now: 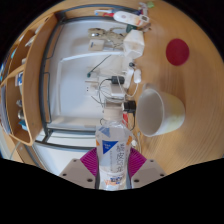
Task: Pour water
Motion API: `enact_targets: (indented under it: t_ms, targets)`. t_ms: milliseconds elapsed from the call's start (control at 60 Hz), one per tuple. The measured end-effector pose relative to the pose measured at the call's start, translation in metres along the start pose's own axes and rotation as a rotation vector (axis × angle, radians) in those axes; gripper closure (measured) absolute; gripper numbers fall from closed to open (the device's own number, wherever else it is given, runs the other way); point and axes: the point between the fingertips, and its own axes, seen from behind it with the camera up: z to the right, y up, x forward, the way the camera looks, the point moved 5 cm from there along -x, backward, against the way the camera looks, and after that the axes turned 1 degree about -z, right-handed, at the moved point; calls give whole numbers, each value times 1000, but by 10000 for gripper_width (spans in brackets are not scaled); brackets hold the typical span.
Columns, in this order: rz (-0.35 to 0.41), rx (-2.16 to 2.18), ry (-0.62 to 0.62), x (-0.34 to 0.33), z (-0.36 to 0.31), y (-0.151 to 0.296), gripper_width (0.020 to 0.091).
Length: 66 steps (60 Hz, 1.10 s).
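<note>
Clear bottle, blue-white label; white bowl; red disc; magenta gripper pads; wooden table.

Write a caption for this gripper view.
Gripper shut on a water bottle, near a white bowl.

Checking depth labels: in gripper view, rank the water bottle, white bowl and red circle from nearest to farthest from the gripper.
1. Water bottle: between the fingers of the gripper, which press on it.
2. White bowl: just ahead, to the right.
3. Red circle: far beyond the bowl, on the table.

Bright, even indoor light; soft shadows; strong fisheye bending at the edges; mild blur throughout.
</note>
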Motion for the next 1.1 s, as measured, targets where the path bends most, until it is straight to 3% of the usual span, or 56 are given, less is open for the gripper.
enact_targets:
  t_ms: [367,650,917,1100]
  targets:
    - [-25,463,-1,5,-12,6,741]
    - [-32,447,-63,2,-3,7,740]
    - [30,-288,-52,-26,-68,60,722]
    - [115,-965,-195,-44,-84,124,722]
